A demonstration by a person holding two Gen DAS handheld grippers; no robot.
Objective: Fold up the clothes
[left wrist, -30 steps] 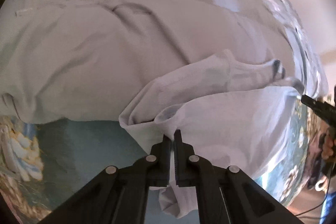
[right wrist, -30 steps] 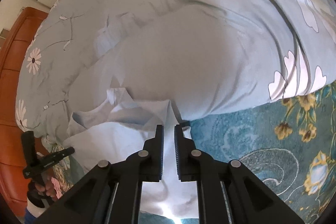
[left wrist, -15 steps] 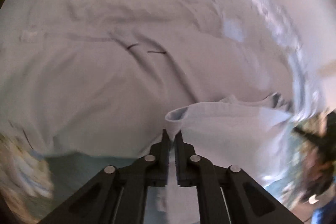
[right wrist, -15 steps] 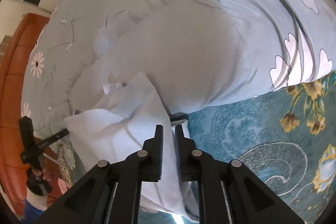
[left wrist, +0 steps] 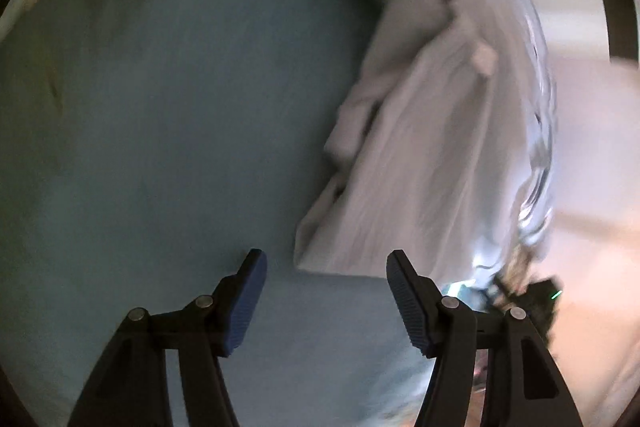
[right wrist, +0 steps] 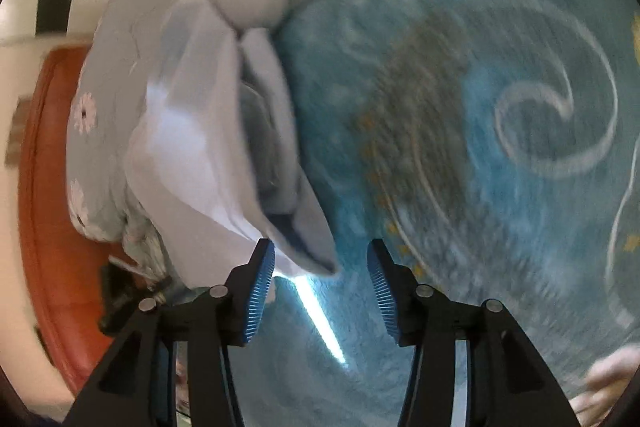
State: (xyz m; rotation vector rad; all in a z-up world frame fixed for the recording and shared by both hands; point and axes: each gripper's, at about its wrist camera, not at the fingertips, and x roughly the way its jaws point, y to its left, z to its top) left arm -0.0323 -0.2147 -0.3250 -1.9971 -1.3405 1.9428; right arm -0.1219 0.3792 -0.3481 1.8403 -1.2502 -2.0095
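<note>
Left wrist view. Risk: the pale garment (left wrist: 420,163) is lying loose and bunched on the teal bedspread (left wrist: 160,147), so the fold is likely sagging apart along its lumpy left edge; the picture is smeared, so the layers are hard to read. Left tongs (left wrist: 324,263): jaws have just been opening and are standing wide, gripping nothing, the garment's near corner lying just beyond and between the pads without touching them.

Right wrist view. Risk: the garment's (right wrist: 208,147) lower corner is drooping toward the patterned teal bedspread (right wrist: 480,107), and an unsupported flap may be slipping out of line with the rest. Right tongs (right wrist: 322,261): jaws have just been opening and are sitting about half apart, holding nothing; the cloth tip is hanging between the pads, seemingly clear of both. The floral quilt (right wrist: 104,131) is crowding the garment from behind.
</note>
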